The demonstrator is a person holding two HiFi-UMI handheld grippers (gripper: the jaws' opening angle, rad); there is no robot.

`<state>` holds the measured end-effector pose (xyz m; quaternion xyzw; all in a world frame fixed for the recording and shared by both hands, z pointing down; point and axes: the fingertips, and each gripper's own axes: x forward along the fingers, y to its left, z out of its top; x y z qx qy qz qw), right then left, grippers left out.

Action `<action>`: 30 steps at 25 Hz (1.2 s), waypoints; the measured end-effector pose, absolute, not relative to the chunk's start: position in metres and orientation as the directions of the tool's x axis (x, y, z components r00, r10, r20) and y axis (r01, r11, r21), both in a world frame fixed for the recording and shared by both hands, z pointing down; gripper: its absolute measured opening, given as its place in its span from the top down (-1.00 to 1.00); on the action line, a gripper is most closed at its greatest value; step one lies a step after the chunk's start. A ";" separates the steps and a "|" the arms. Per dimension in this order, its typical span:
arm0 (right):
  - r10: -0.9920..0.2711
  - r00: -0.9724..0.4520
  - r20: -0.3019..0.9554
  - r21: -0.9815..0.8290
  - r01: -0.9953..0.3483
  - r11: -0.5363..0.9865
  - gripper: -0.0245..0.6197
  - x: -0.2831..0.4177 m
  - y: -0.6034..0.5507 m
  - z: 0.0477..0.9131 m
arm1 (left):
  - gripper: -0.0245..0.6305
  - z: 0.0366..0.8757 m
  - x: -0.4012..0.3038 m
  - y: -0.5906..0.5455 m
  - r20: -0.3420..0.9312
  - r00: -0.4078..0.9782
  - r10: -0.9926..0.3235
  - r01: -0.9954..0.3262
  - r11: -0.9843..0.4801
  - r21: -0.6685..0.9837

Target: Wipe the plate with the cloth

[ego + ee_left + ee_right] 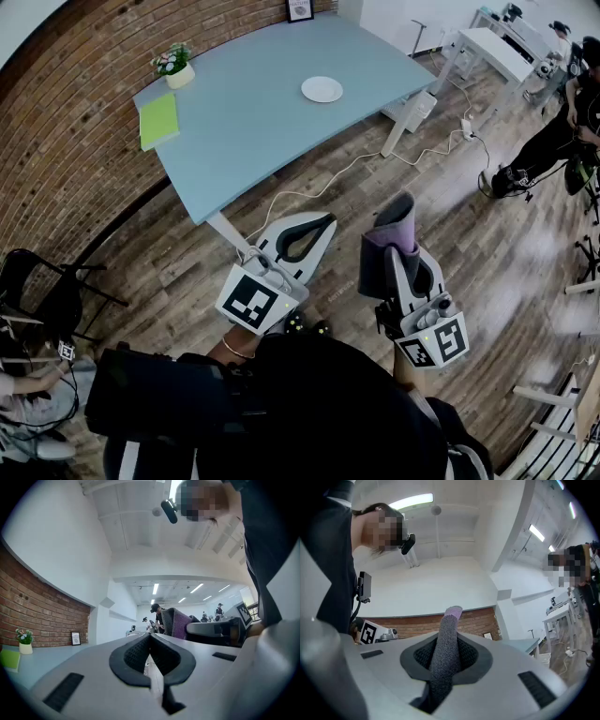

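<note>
Right claw (405, 246) is pinching the grey-and-purple cloth (386, 253), its two jaws pressing on a rolled fold that is sticking up and out past the tips, and it is hanging over the wooden floor (375, 178) in front of the person. Left claw (314, 230) is riding just beside it with its jaws pressed together on nothing, also pointing roughly toward the desk (253, 112). The white plate (322, 89) is sitting alone on the far part of that pale blue desk, well apart from both claws, and neither the cloth nor a jaw is touching it. From where I am standing, the task looks to be only at its start: the cloth is in hand, but the walk to the desk and all of the wiping are left to do. Farther out, a green pad (158, 120) is lying near the desk's left edge with a small potted plant (174, 66) beside it, against the brick wall.
</note>
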<state>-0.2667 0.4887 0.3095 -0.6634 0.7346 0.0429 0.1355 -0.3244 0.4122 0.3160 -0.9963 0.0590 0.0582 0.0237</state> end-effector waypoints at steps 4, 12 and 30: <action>-0.964 -0.086 -0.251 -0.109 -0.987 0.117 0.80 -0.267 0.485 0.305 | 0.94 0.312 -0.323 0.410 -0.119 0.987 -0.112 -0.117 -0.992 -0.038; -0.964 -0.067 -0.257 -0.115 -0.988 0.099 0.80 -0.266 0.488 0.305 | 0.94 0.319 -0.326 0.407 -0.117 0.987 -0.113 -0.121 -0.990 -0.069; -0.953 -0.073 -0.295 -0.124 -0.986 0.114 0.80 -0.248 0.513 0.301 | 0.94 0.317 -0.304 0.438 -0.085 0.991 -0.101 -0.105 -0.994 -0.041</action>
